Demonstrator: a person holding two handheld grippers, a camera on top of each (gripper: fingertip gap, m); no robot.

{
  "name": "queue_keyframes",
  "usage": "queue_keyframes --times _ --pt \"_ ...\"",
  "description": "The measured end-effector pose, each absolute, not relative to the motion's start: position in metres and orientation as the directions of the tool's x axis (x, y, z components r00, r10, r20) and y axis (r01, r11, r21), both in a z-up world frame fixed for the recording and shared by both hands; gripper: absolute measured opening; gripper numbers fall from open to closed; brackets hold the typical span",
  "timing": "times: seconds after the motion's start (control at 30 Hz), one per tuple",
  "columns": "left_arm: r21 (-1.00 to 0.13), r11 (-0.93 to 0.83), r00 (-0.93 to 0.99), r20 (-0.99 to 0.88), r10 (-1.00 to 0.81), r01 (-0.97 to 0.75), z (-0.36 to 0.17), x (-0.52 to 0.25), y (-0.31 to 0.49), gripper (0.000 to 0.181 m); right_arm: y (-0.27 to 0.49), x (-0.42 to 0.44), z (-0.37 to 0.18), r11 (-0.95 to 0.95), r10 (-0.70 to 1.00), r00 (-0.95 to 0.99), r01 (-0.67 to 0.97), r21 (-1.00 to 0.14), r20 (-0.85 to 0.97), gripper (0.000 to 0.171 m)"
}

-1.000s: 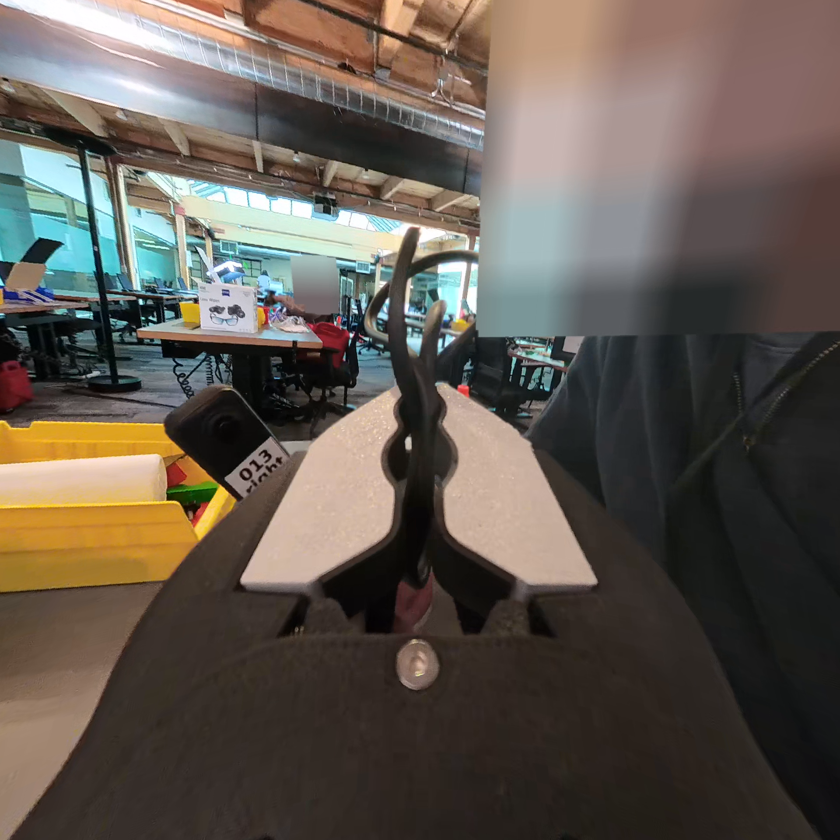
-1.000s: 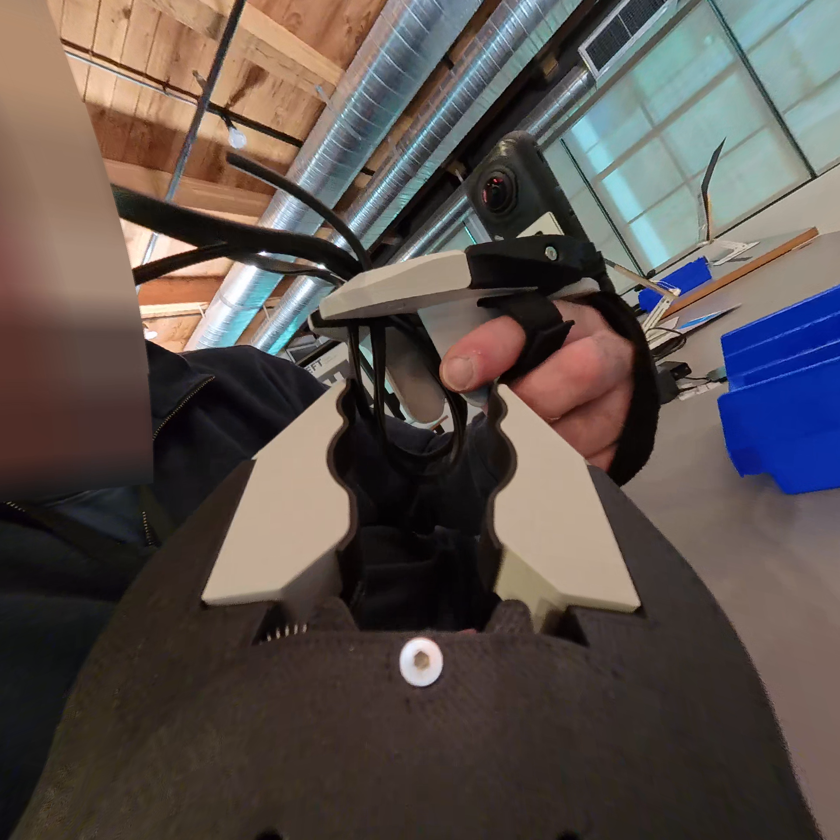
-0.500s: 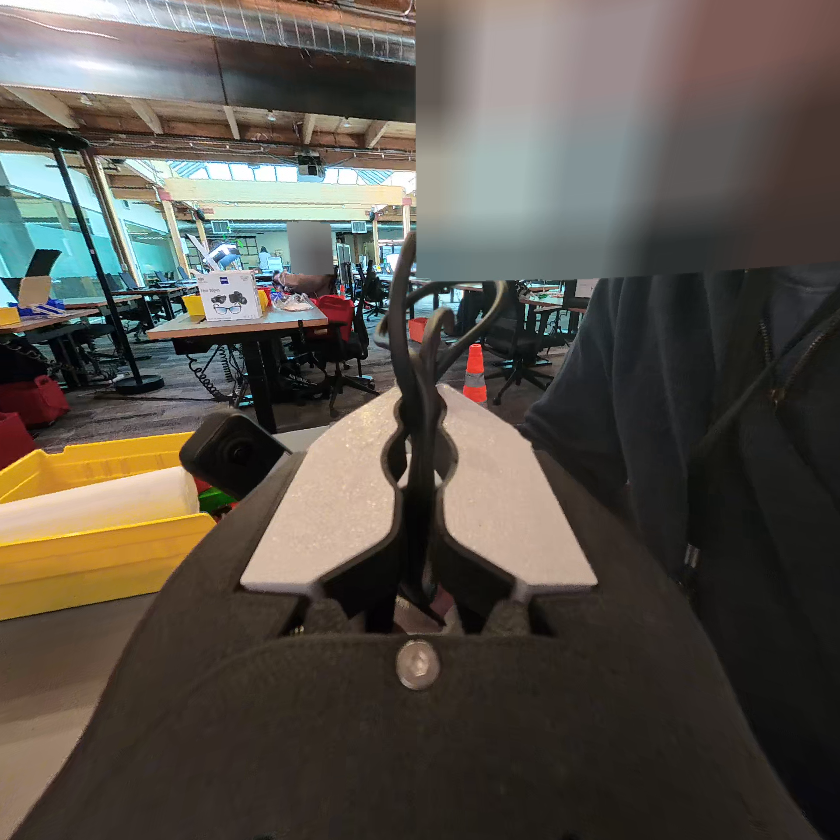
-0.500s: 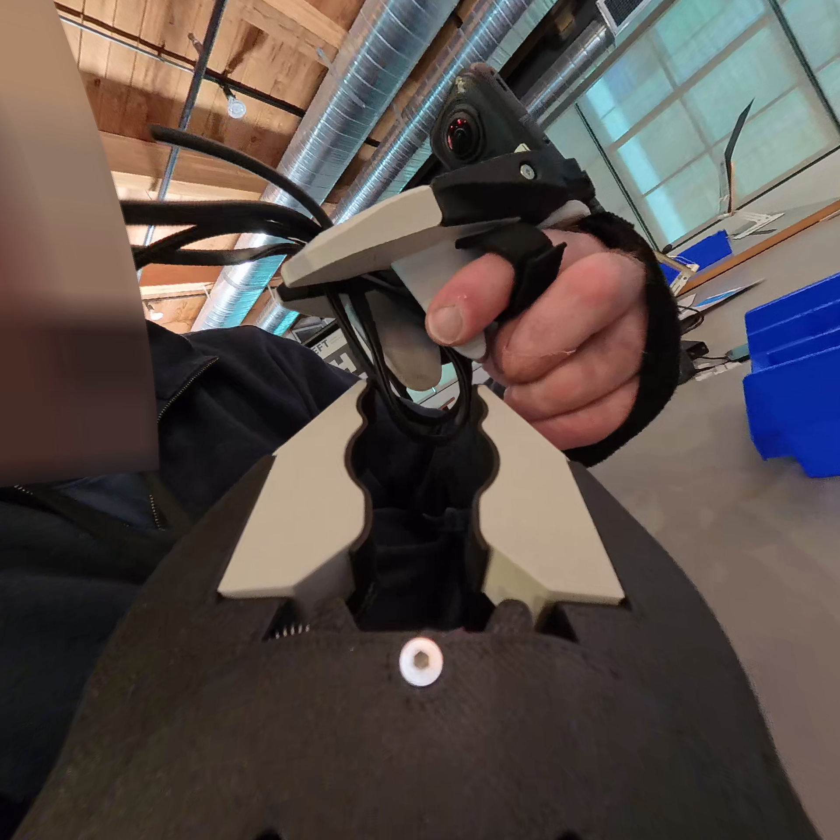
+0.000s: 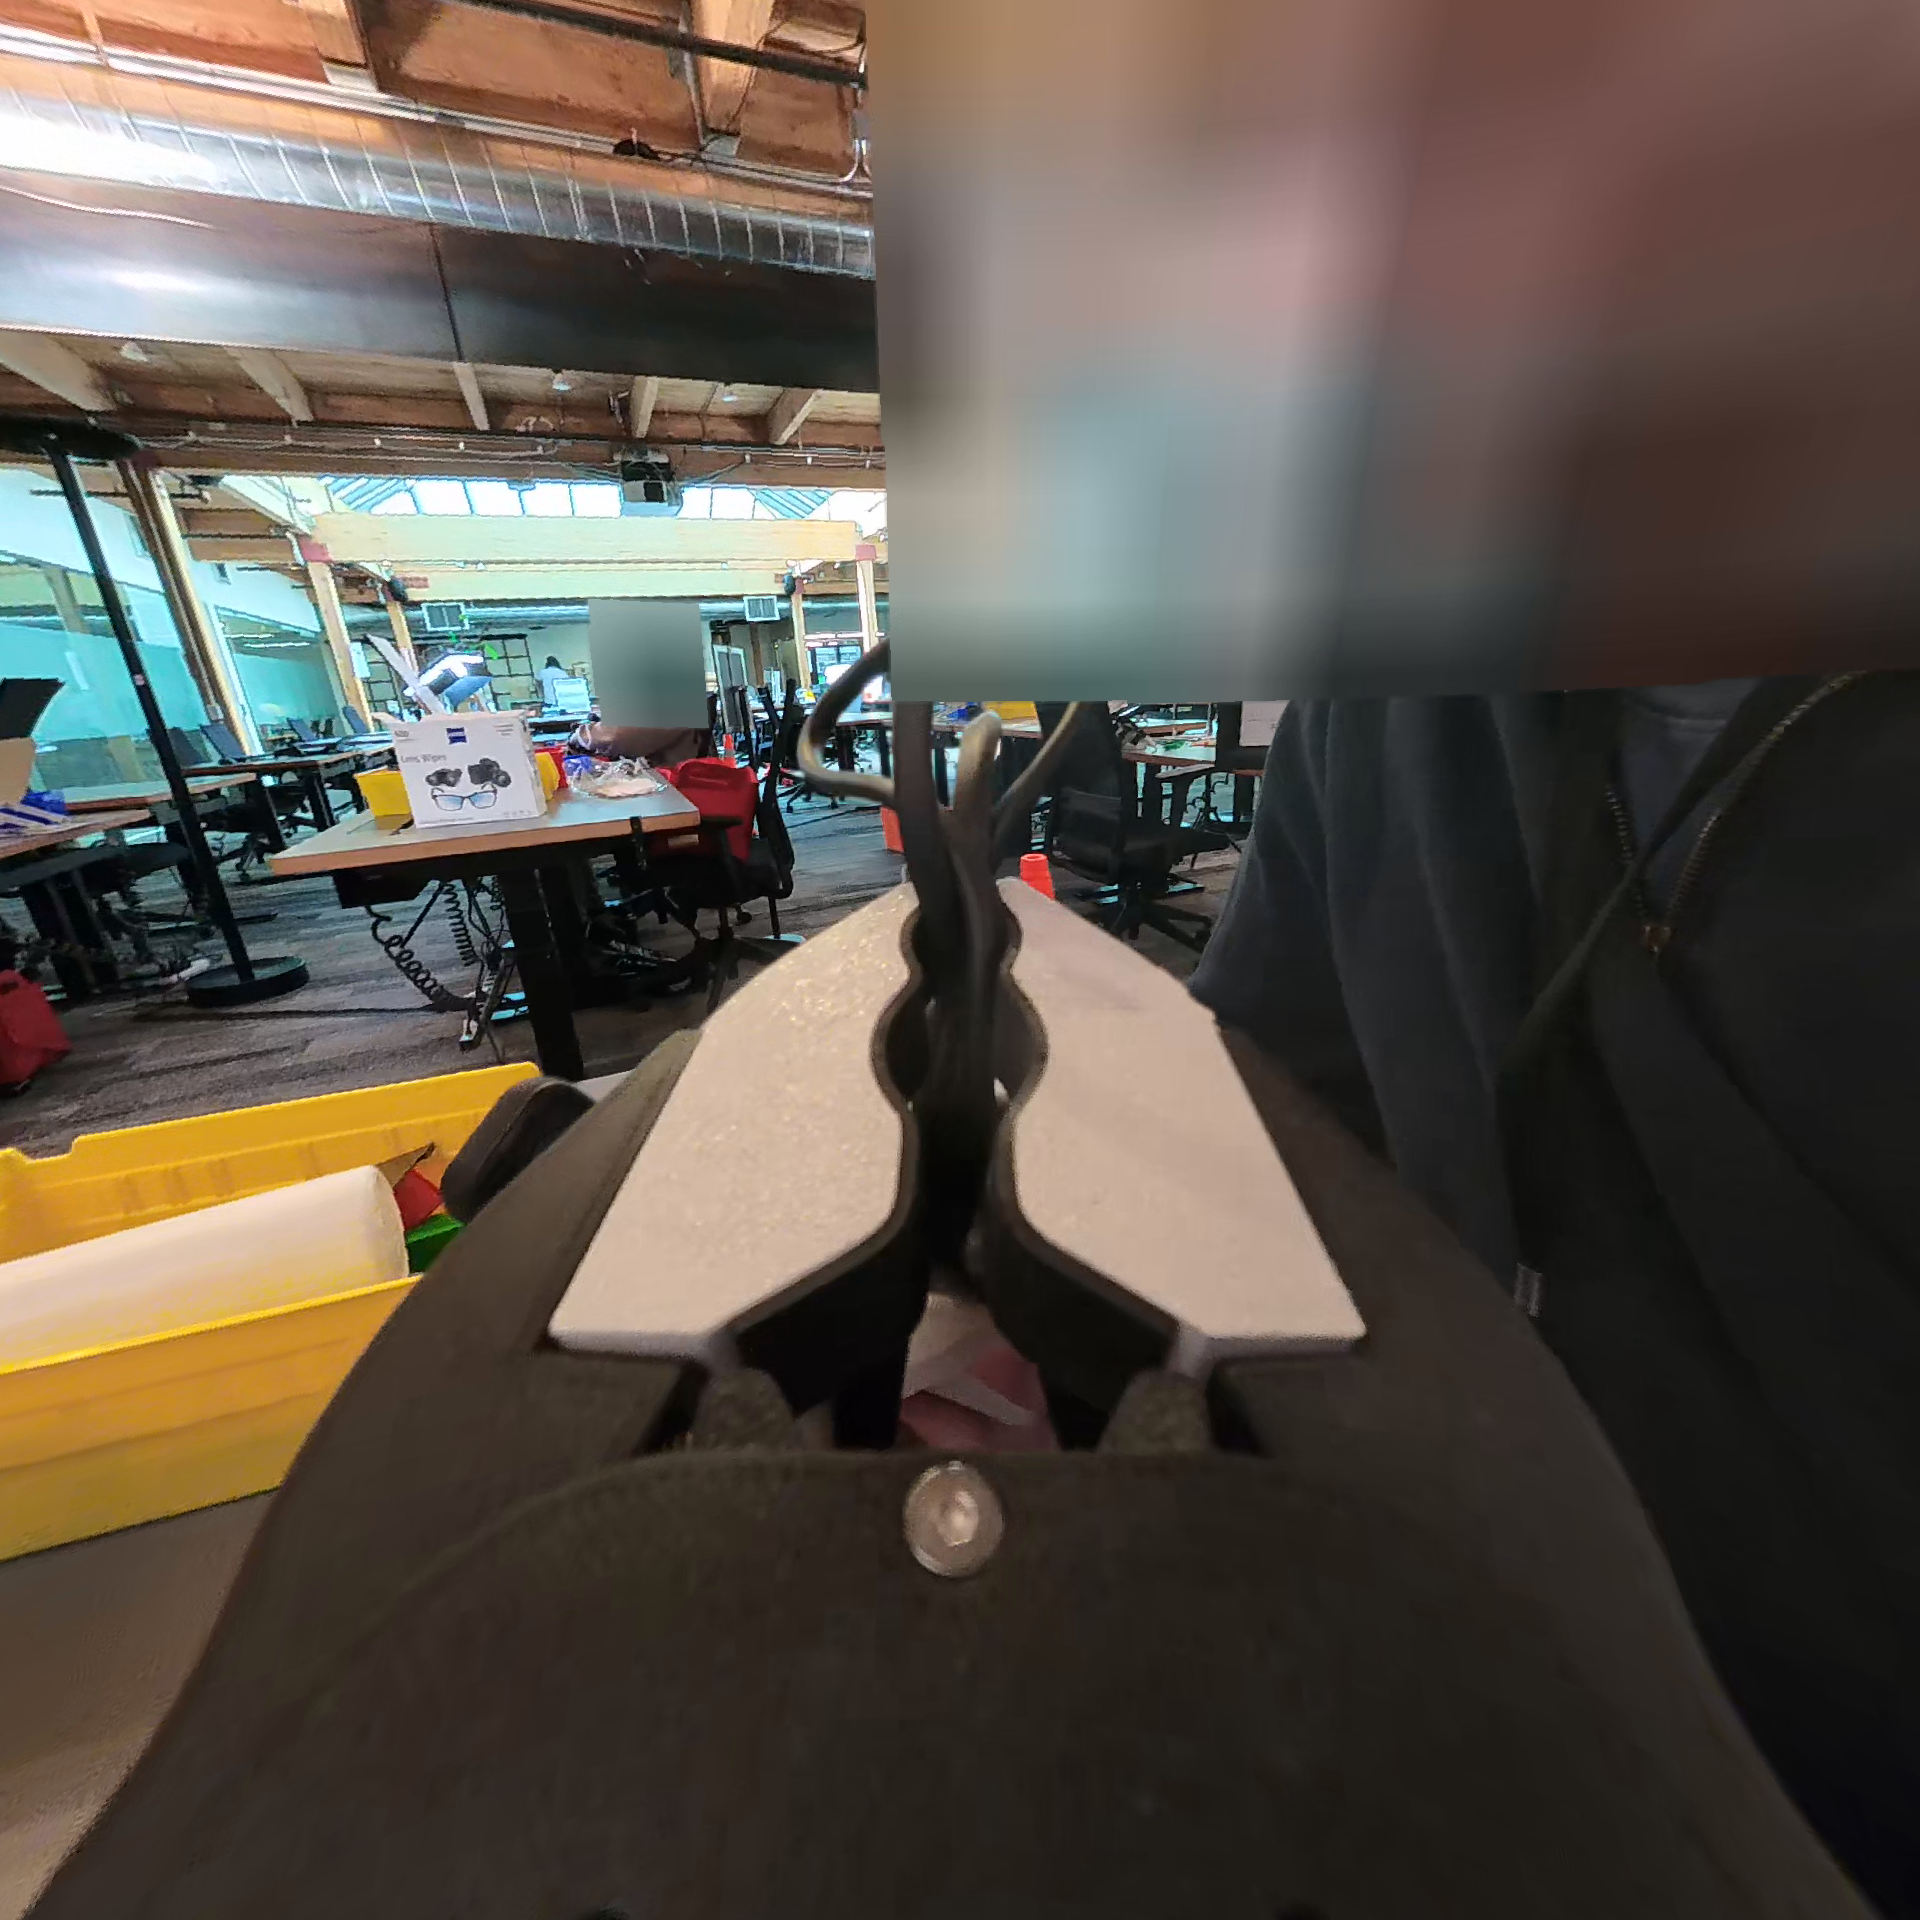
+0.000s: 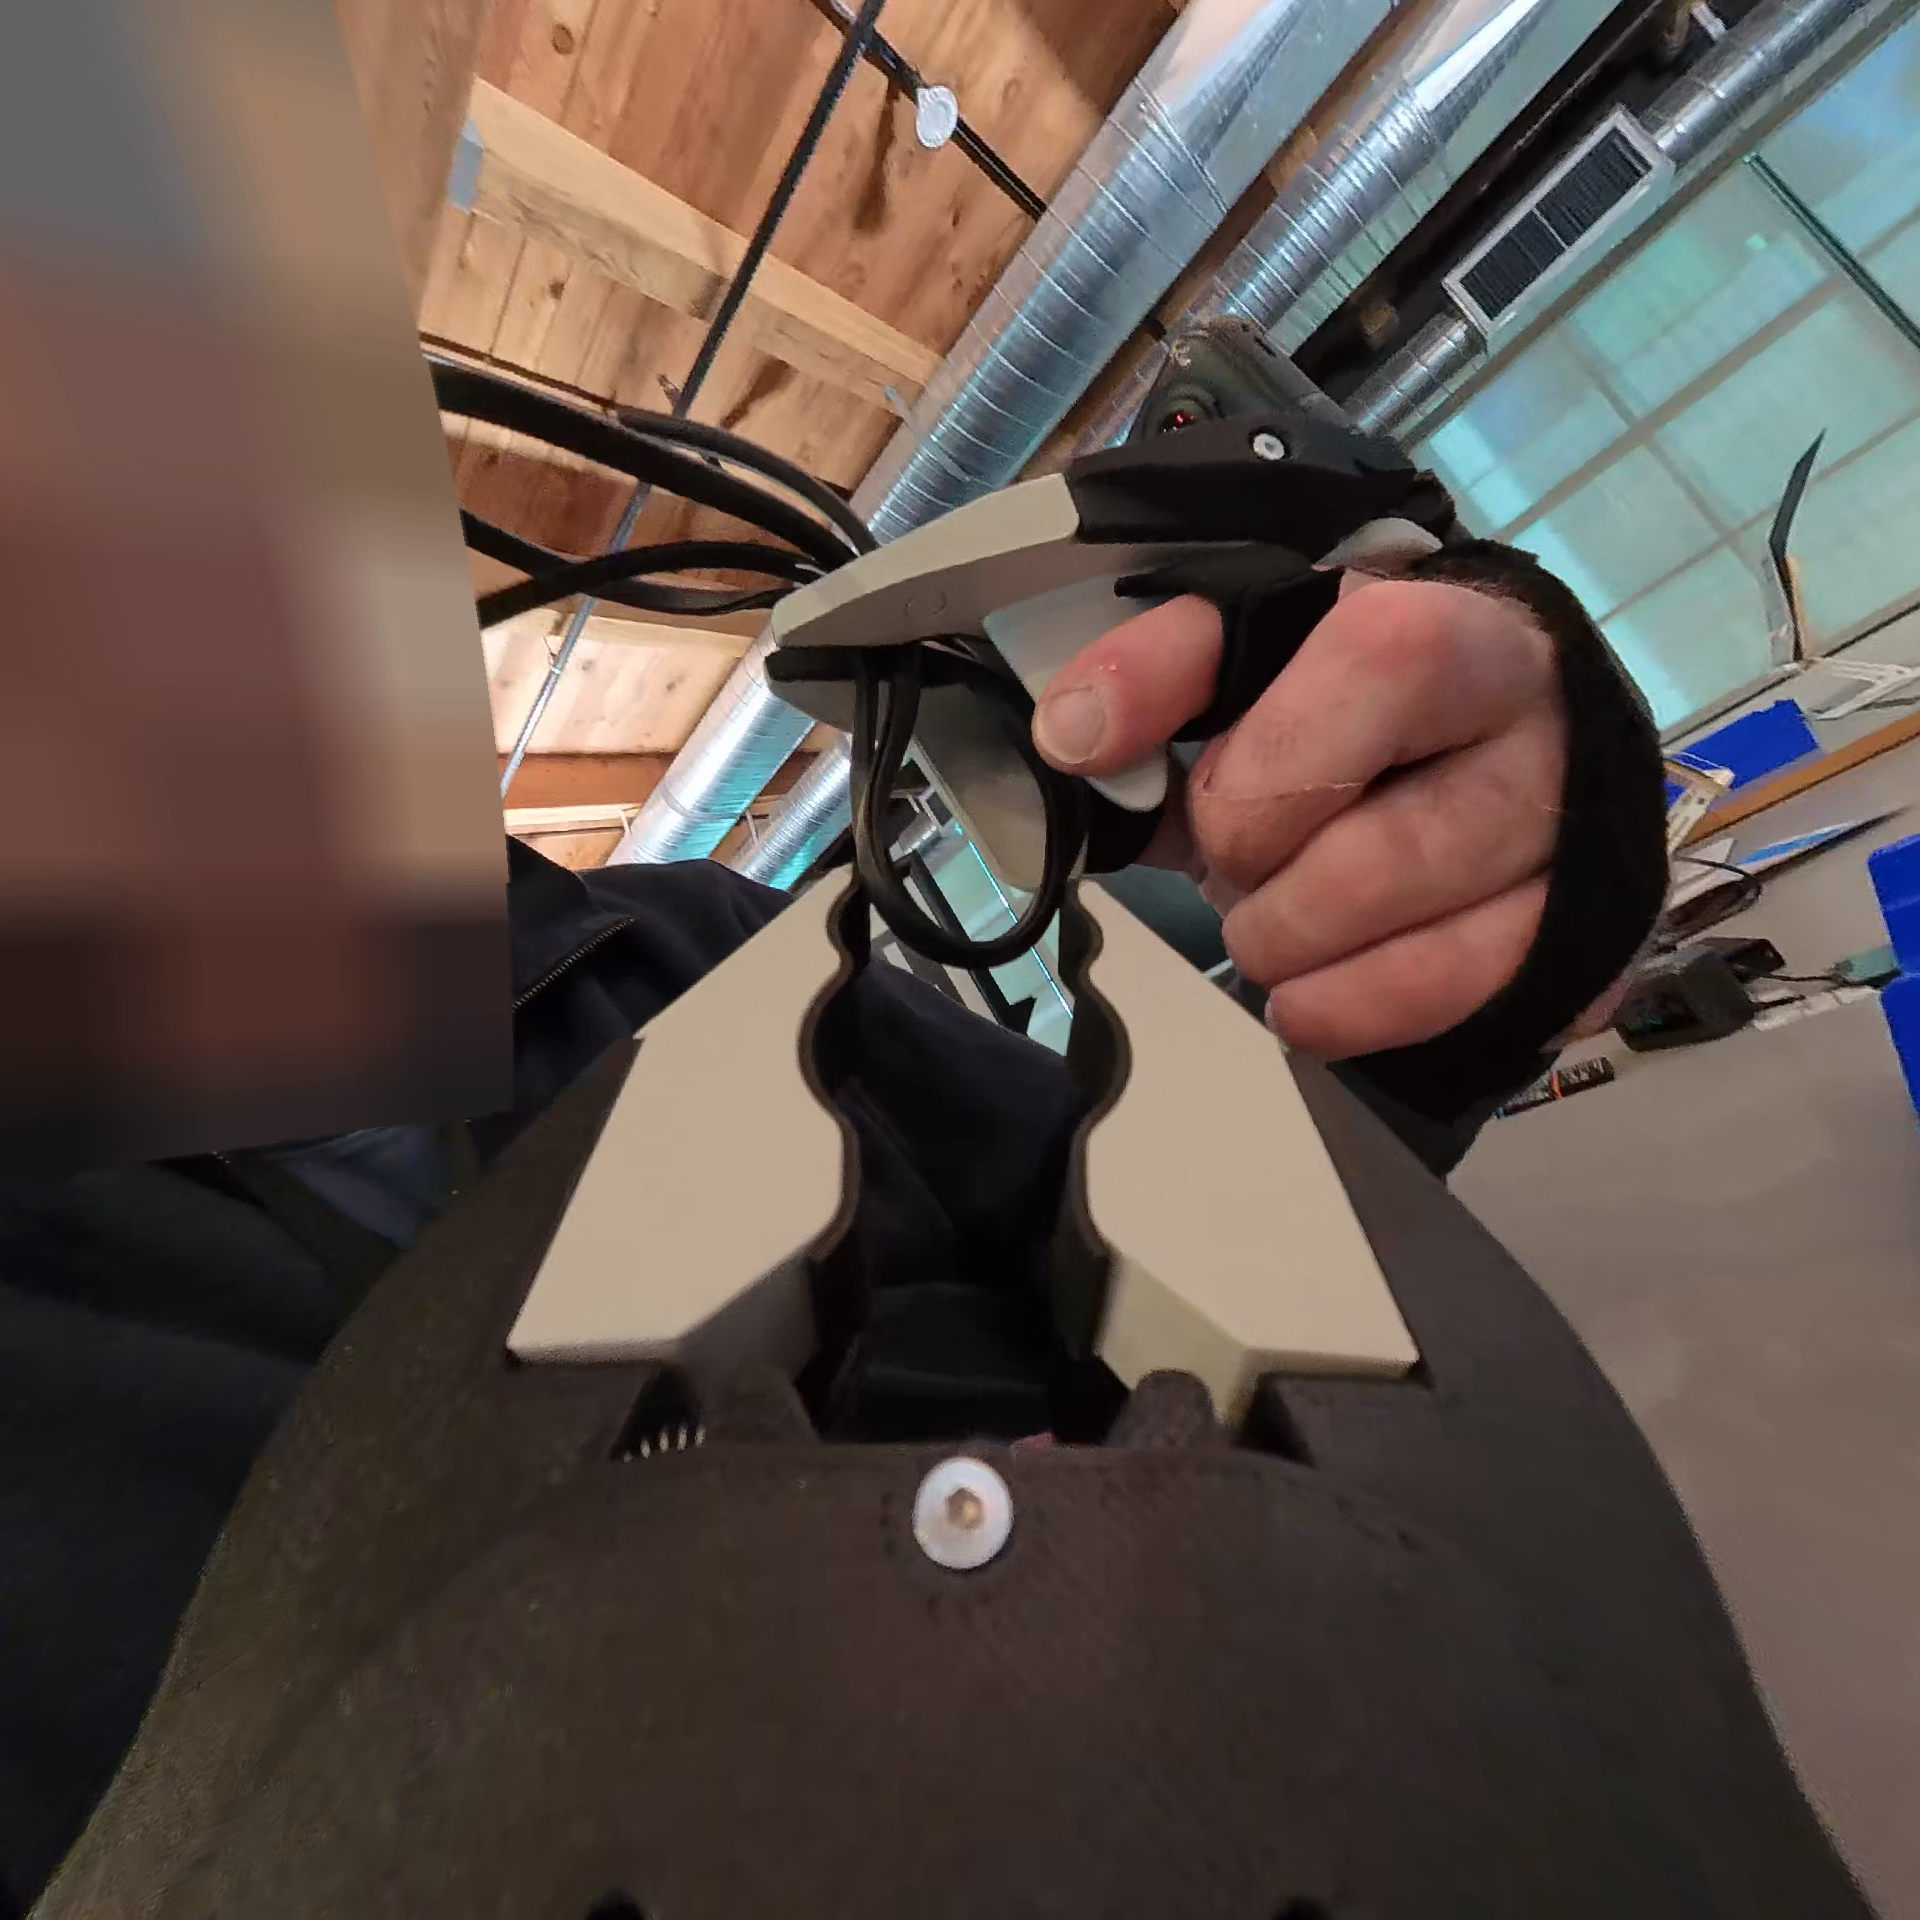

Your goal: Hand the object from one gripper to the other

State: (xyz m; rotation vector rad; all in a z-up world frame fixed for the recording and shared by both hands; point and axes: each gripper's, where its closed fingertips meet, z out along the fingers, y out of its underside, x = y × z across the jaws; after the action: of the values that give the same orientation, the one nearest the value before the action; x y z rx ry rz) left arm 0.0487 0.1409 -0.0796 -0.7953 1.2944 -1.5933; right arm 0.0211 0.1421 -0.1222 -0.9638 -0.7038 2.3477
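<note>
The left gripper [image 5: 961, 935] is clenched on a looped black cable [image 5: 951, 831], whose top is lost behind blur. Loops stand upright. The right gripper [image 6: 961, 935] gapes just under the hanging loop [image 6: 956, 842], apart.

The left tool [image 5: 958, 935], with grey fingers on a black body, has its fingers pressed nearly together, and a person's hand [image 6: 1382, 790] with a black strap around the wrist holds it. The right tool [image 6: 961, 914] is below it, its grey fingers spread apart, pointing upward.
</note>
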Motion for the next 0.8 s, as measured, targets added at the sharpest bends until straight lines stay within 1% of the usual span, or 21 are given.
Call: queue_keyframes --times 0.1,0.27,0.33,0.37,0.43,0.5,0.53,0.6,0.63,0.67,0.7,0.73,0.77,0.8 --pt "-0.967 -0.043 -0.406 -0.066 -0.911 0.252 -0.077 0.048 0.137 0.008 0.146 0.023 -0.117 -0.754 0.61 -0.628 -0.274 -0.597 -0.482 0.037" --pt "-0.97 -0.013 -0.416 -0.093 -0.904 0.244 -0.077 0.046 0.134 0.008 0.147 0.026 -0.114 -0.766 0.61 -0.628 -0.311 -0.563 -0.484 0.032" --pt "-0.97 0.0 -0.412 -0.103 -0.905 0.243 -0.077 0.046 0.134 0.008 0.148 0.028 -0.112 -0.775 0.604 -0.633 -0.325 -0.541 -0.484 0.033" --pt "-0.969 0.006 -0.405 -0.109 -0.908 0.246 -0.076 0.046 0.135 0.008 0.149 0.029 -0.11 -0.784 0.596 -0.638 -0.332 -0.524 -0.487 0.036" --pt "-0.968 0.028 -0.38 -0.124 -0.917 0.249 -0.077 0.046 0.137 0.007 0.155 0.031 -0.107 -0.809 0.574 -0.644 -0.35 -0.473 -0.505 0.048" --pt "-0.973 0.084 -0.344 -0.155 -0.926 0.214 -0.084 0.05 0.138 0.007 0.158 0.031 -0.104 -0.819 0.567 -0.636 -0.37 -0.438 -0.523 0.058" --pt "-0.972 0.109 -0.323 -0.173 -0.93 0.209 -0.085 0.052 0.138 0.007 0.159 0.03 -0.104 -0.815 0.575 -0.62 -0.378 -0.439 -0.534 0.054" --pt "-0.965 0.171 -0.267 -0.221 -0.938 0.199 -0.085 0.054 0.139 0.007 0.162 0.031 -0.105 -0.811 0.584 -0.6 -0.401 -0.426 -0.547 0.04" --pt "-0.96 0.199 -0.244 -0.244 -0.939 0.196 -0.084 0.055 0.139 0.007 0.16 0.031 -0.105 -0.813 0.58 -0.606 -0.396 -0.426 -0.544 0.037" --pt "-0.958 0.218 -0.234 -0.259 -0.937 0.188 -0.083 0.056 0.139 0.007 0.158 0.029 -0.107 -0.812 0.581 -0.602 -0.385 -0.439 -0.547 0.04" --pt "-0.959 0.223 -0.241 -0.262 -0.935 0.175 -0.084 0.057 0.137 0.007 0.157 0.024 -0.111 -0.809 0.584 -0.588 -0.366 -0.46 -0.56 0.048" --pt "-0.962 0.213 -0.254 -0.252 -0.934 0.171 -0.085 0.057 0.136 0.007 0.157 0.021 -0.117 -0.812 0.579 -0.579 -0.341 -0.474 -0.575 0.061" --pt "-0.965 0.193 -0.268 -0.236 -0.934 0.176 -0.084 0.057 0.135 0.007 0.158 0.019 -0.12 -0.819 0.566 -0.586 -0.32 -0.476 -0.58 0.065" --pt "-0.969 0.17 -0.28 -0.216 -0.935 0.182 -0.082 0.057 0.135 0.007 0.158 0.019 -0.122 -0.824 0.557 -0.594 -0.311 -0.473 -0.58 0.066"
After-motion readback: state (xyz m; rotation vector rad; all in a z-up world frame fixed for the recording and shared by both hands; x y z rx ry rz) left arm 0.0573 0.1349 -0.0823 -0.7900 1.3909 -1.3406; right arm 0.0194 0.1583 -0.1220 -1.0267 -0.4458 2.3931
